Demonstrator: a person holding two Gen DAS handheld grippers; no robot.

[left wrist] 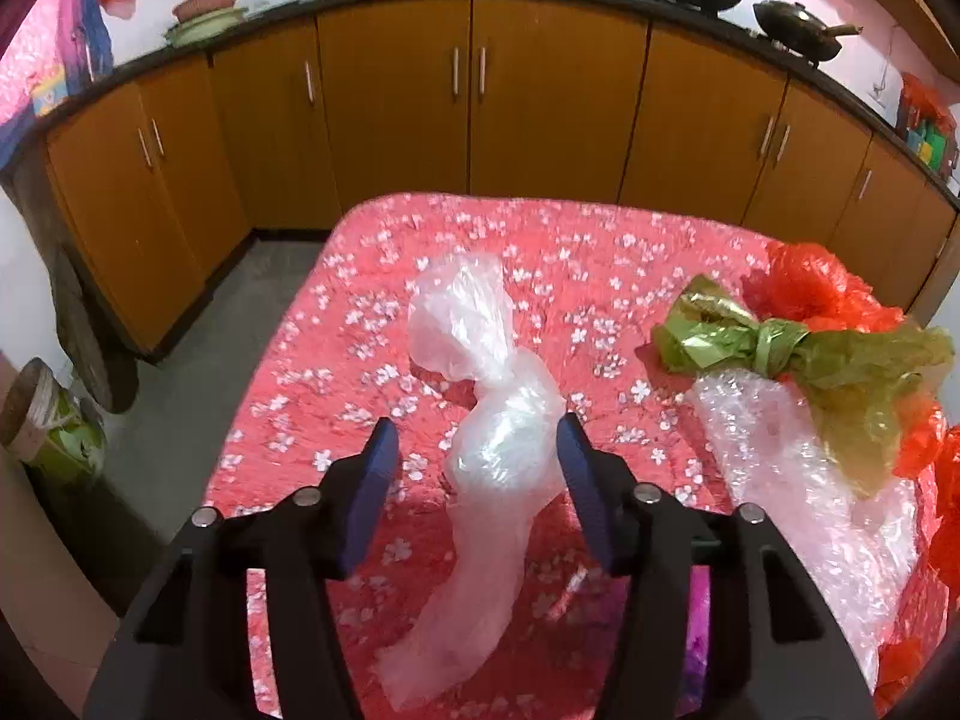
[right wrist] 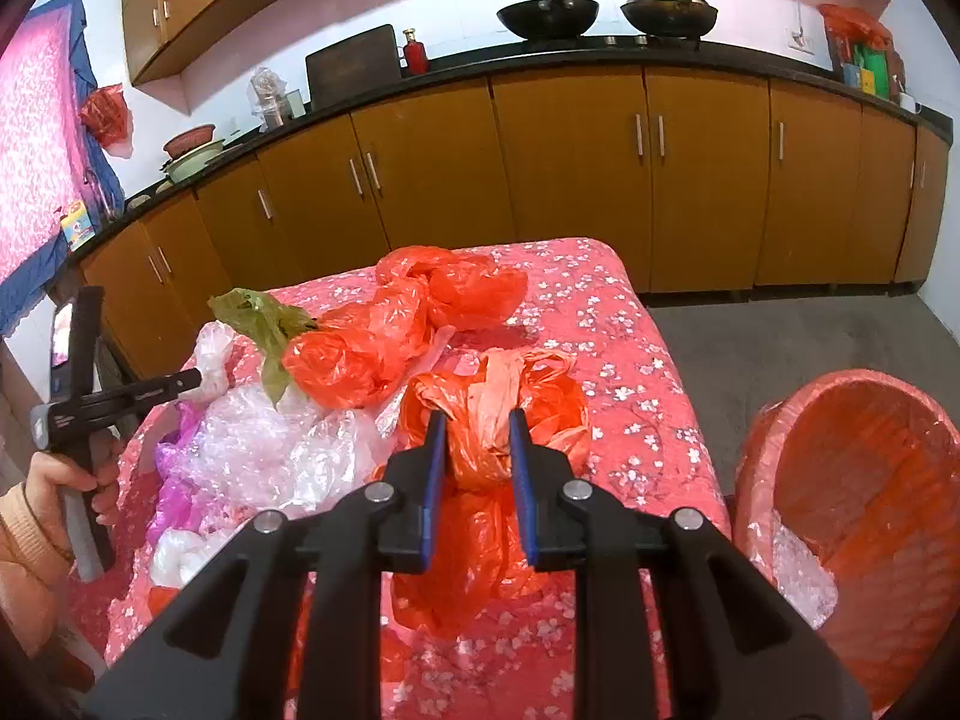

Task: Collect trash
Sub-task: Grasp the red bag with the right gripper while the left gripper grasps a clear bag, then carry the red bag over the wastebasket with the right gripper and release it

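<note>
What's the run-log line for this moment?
left tool: open around clear bag | right tool: shut on orange bag | basket: some plastic inside

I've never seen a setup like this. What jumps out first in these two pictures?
The bright pink flowered cloth over the table, strewn with crumpled plastic: a clear bag standing between the open fingers of the left tool, and an orange bag pinched in the right tool. To the right of the table sits an orange bin, with two black woks on the counter behind.

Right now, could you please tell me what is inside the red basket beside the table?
The red basket holds a crumpled piece of clear plastic at its near edge. Its ribbed inside looks otherwise bare; the bottom is cut off.
</note>
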